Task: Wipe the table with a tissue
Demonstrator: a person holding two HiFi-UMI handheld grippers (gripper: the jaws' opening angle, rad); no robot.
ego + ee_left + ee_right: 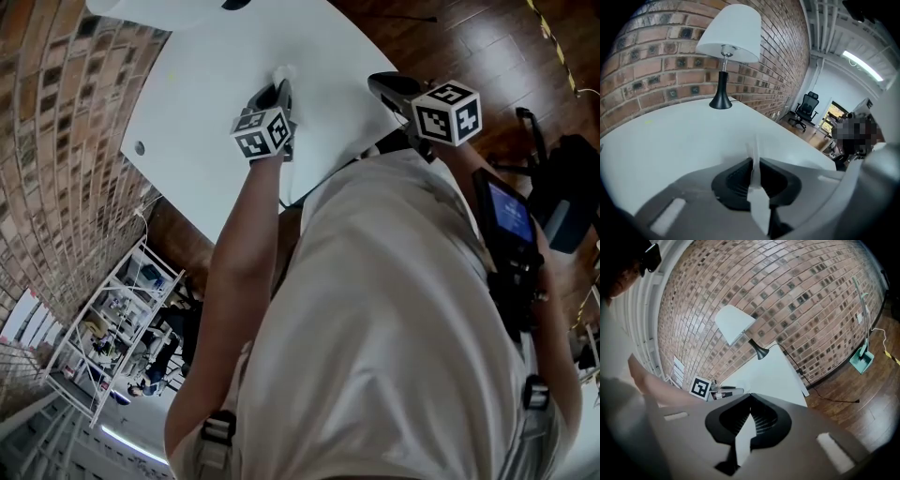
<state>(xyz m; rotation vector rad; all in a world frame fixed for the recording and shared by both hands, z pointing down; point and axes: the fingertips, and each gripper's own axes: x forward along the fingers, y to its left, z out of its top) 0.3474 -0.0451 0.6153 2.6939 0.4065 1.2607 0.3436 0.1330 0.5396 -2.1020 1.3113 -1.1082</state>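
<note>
The white table [216, 84] fills the upper head view. My left gripper [283, 86] reaches over its middle, pointing down at the top. It is shut on a white tissue [283, 71] that sticks out past the tips onto the surface. In the left gripper view the tissue [755, 149] is a thin sheet seen edge-on, pinched between the black pads of the left gripper [753, 161]. My right gripper [380, 84] hovers by the table's right edge. In its own view the right gripper [751, 403] has its tips together with nothing in them.
A lamp [727, 47] with a white shade and black base stands at the table's far end by the brick wall. An office chair [805, 108] and wooden floor [469, 47] lie beyond the table. A teal dustpan [860, 357] leans on the wall.
</note>
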